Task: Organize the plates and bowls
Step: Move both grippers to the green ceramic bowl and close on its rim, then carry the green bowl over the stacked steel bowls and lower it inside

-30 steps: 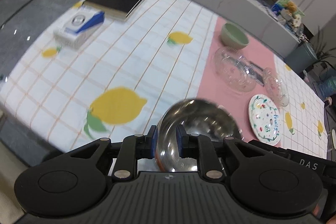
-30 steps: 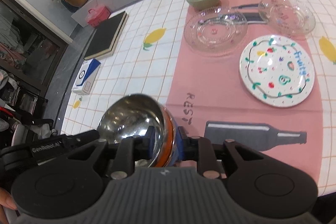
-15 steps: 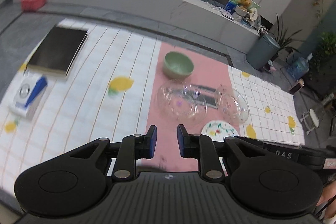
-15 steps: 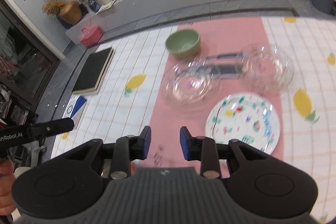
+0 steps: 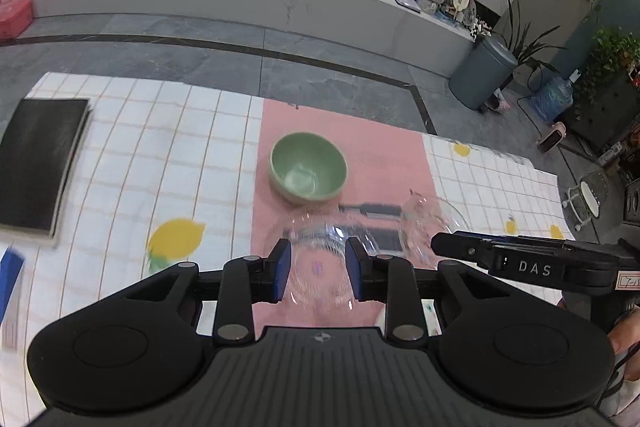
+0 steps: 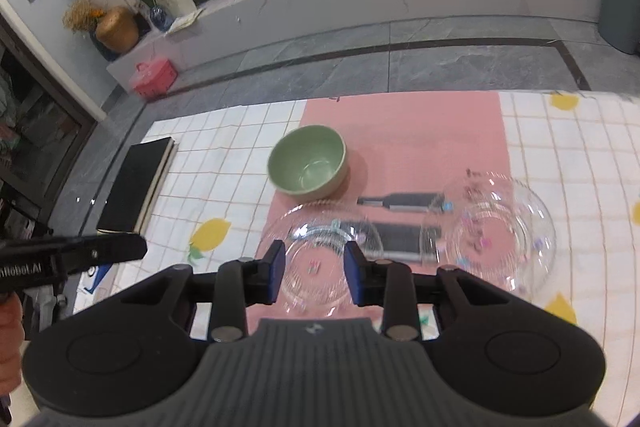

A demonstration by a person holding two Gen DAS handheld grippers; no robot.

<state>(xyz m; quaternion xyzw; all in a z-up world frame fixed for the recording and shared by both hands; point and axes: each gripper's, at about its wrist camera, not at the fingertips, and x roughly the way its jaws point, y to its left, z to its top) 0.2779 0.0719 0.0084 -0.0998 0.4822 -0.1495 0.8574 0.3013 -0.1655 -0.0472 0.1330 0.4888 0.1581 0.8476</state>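
Grey floor tiles lie behind the worktop (image 6: 224, 155), where a green bowl (image 6: 307, 163) stands on the pink mat (image 6: 420, 139) beside two glass plates. Left claw (image 5: 318, 275) is opening, empty; right claw (image 6: 314, 277) is spread, empty.

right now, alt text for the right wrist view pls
The right gripper hangs open and empty above a clear glass plate on a pink runner. A green bowl sits just beyond, a second glass dish lies to the right, and the left gripper pokes in from the left edge.
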